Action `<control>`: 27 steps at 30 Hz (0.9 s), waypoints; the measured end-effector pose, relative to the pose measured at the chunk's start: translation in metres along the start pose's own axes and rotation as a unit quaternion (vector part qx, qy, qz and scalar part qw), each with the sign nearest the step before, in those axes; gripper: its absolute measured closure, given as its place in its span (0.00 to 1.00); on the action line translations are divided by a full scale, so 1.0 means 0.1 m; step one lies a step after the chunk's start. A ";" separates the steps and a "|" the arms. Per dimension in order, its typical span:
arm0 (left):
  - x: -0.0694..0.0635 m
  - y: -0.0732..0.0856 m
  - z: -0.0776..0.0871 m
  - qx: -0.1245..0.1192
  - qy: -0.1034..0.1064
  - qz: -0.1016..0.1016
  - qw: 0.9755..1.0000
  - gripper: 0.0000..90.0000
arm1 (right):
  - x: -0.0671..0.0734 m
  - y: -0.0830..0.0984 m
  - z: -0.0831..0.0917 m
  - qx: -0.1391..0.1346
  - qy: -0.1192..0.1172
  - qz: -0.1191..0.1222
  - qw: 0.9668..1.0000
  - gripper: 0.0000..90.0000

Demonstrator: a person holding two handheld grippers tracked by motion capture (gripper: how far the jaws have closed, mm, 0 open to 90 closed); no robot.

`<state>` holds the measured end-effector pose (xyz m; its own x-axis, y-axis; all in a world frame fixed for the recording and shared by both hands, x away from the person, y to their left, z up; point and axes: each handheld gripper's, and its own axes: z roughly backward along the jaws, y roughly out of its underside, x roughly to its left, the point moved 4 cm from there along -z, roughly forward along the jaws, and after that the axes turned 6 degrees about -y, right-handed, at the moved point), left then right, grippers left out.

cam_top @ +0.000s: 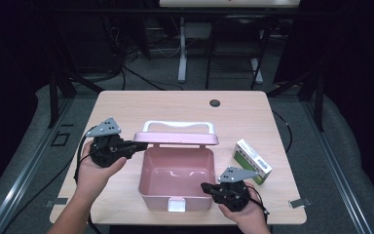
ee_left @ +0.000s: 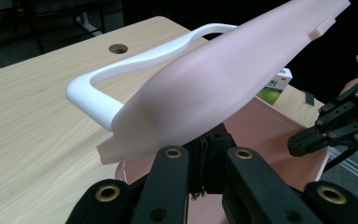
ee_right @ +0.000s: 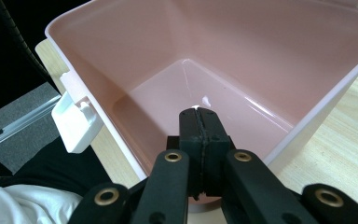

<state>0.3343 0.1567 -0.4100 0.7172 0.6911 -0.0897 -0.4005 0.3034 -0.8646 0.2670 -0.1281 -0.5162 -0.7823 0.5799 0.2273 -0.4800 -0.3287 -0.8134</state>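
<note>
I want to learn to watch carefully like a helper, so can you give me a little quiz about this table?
1. True or false: the hinged lid of the pink plastic box is shut.
2. Where does the small green-and-white cardboard carton lie? A: inside the box. B: on the light wooden table, to the right of the box. C: on top of the lid.
3. What colour is the box's curved plastic carrying handle?

Key: 1 false, it stands open. 2 B. 3 white.
</note>
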 end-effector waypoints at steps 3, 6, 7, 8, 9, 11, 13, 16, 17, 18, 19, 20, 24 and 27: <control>0.01 -0.01 -0.01 0.000 -0.002 0.002 1.000 0.99 | 0.00 0.00 0.00 -0.001 -0.001 -0.001 1.000 1.00; 0.02 -0.01 -0.01 0.002 -0.002 0.002 1.000 0.99 | 0.00 0.00 0.00 -0.001 -0.002 -0.002 1.000 1.00; 0.02 -0.01 -0.01 0.002 -0.002 0.002 1.000 0.99 | 0.00 0.00 0.00 -0.002 -0.003 -0.003 1.000 1.00; 0.03 -0.01 -0.02 0.000 -0.005 0.003 1.000 0.99 | -0.01 0.00 0.00 -0.002 -0.004 -0.003 1.000 1.00; 0.03 -0.01 -0.03 0.000 -0.005 0.004 1.000 0.99 | -0.01 0.00 0.00 -0.002 -0.004 -0.004 1.000 1.00; 0.03 -0.02 -0.03 0.001 -0.006 0.003 1.000 0.99 | -0.01 0.00 0.00 -0.002 -0.004 -0.003 1.000 1.00; 0.04 -0.02 -0.03 0.004 -0.005 0.005 1.000 0.99 | -0.01 0.00 0.00 -0.002 -0.004 -0.004 1.000 1.00; 0.05 -0.03 -0.03 0.002 -0.007 0.005 1.000 0.99 | -0.01 0.00 0.00 -0.003 -0.004 -0.004 1.000 1.00; 0.05 -0.03 -0.03 0.002 -0.007 0.005 1.000 0.99 | -0.01 0.00 0.00 -0.003 -0.004 -0.003 1.000 1.00; 0.05 -0.03 -0.04 0.002 -0.008 0.005 1.000 0.99 | -0.01 0.00 0.00 -0.003 -0.004 -0.004 1.000 1.00; 0.06 -0.03 -0.04 0.004 -0.008 0.005 1.000 0.99 | -0.01 0.00 0.00 -0.003 -0.004 -0.004 1.000 1.00; 0.06 -0.04 -0.05 0.004 -0.009 0.006 1.000 0.99 | -0.01 0.00 0.00 -0.003 -0.004 -0.004 1.000 1.00; 0.07 -0.05 -0.05 0.004 -0.011 0.004 1.000 0.99 | -0.01 0.00 0.00 -0.004 -0.004 -0.004 1.000 1.00; 0.09 -0.05 -0.06 0.004 -0.017 0.003 1.000 0.99 | -0.01 0.00 0.00 -0.004 -0.004 -0.004 1.000 1.00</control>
<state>0.3461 0.1575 -0.4090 0.6957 0.7141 -0.0778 -0.4090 0.3047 -0.8602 0.2672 -0.1286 -0.5165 -0.7821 0.5761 0.2377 -0.4826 -0.3186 -0.8158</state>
